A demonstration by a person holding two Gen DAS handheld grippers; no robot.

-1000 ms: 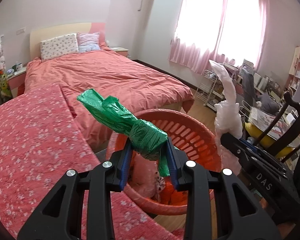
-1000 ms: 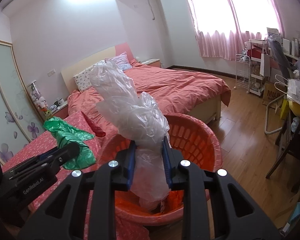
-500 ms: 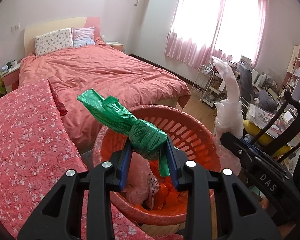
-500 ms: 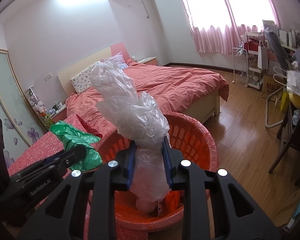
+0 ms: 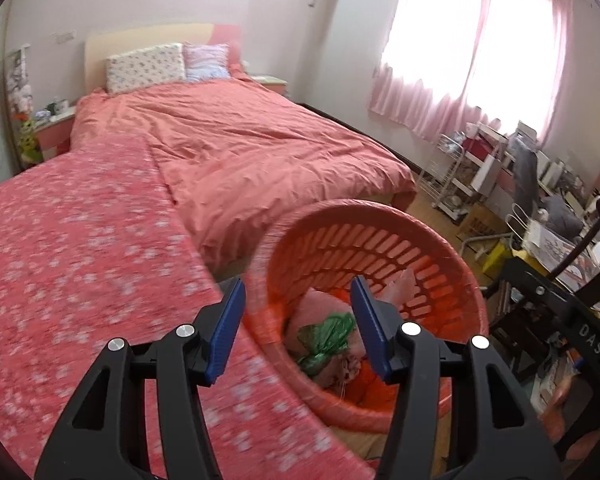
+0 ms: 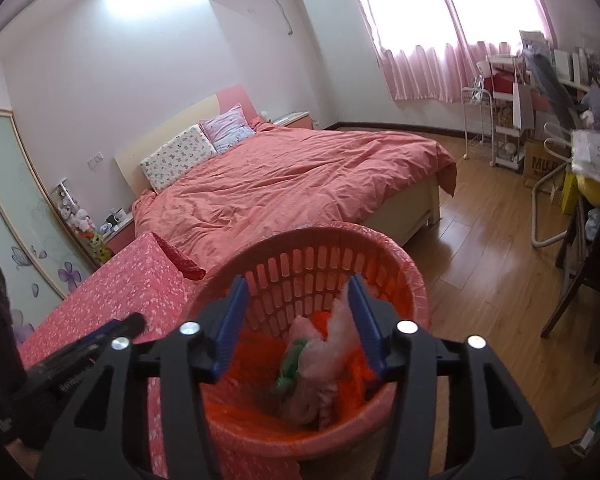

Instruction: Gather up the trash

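Observation:
An orange slatted basket [image 5: 420, 240] stands on the floor beside the flowered table; it also shows in the right wrist view [image 6: 380, 248]. A crumpled green plastic bag [image 5: 326, 338] lies inside it among pale trash, and shows in the right wrist view [image 6: 290, 364] next to a clear plastic bag [image 6: 332, 344]. My left gripper [image 5: 298, 328] is open and empty above the basket's near rim. My right gripper [image 6: 298, 326] is open and empty above the basket.
A table with a red flowered cloth [image 5: 80, 260] lies to the left of the basket. A bed with a pink cover [image 5: 260, 148] is behind. A dark chair [image 6: 588, 248] and cluttered shelves [image 6: 504, 120] stand at the right on the wooden floor [image 6: 480, 248].
Both grippers have opened. The green bag left my left gripper and the clear bag left my right gripper; both now lie in the basket.

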